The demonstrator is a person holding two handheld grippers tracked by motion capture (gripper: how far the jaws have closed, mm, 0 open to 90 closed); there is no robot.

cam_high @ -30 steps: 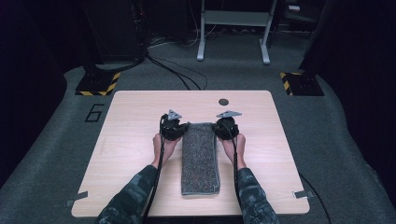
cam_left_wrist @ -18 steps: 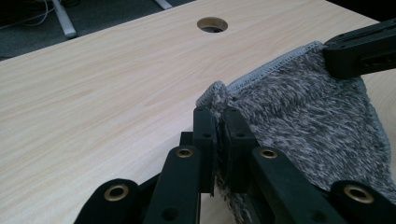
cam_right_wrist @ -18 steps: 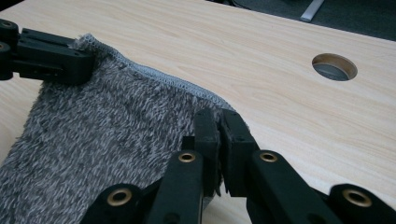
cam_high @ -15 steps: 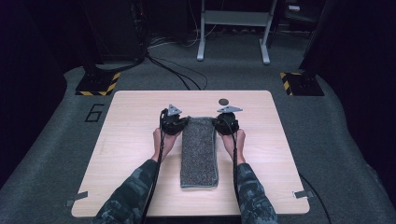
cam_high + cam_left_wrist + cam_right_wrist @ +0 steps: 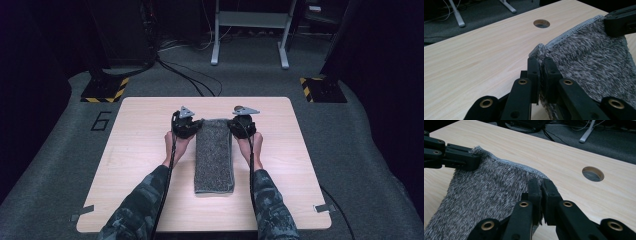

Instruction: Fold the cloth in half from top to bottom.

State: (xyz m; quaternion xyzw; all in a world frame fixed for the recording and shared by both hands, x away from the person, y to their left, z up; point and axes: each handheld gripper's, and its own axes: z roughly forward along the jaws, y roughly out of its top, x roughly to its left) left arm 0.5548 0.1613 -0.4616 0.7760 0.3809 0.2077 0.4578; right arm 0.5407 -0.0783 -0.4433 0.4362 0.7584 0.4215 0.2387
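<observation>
A grey, fluffy terry-cloth towel (image 5: 214,157), folded into a long narrow strip with a pale stitched hem (image 5: 571,31), is laid lengthwise on the middle of the light wooden table (image 5: 135,165). Its two far corners are pinched and raised slightly above the tabletop.

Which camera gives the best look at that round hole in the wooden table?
The right gripper view: the round hole in the light wooden table lies close and unobstructed, its rim and dark inside clear. The left gripper view shows the hole smaller and farther off. In the high view it is a small dark spot partly hidden by the right tool.
</observation>
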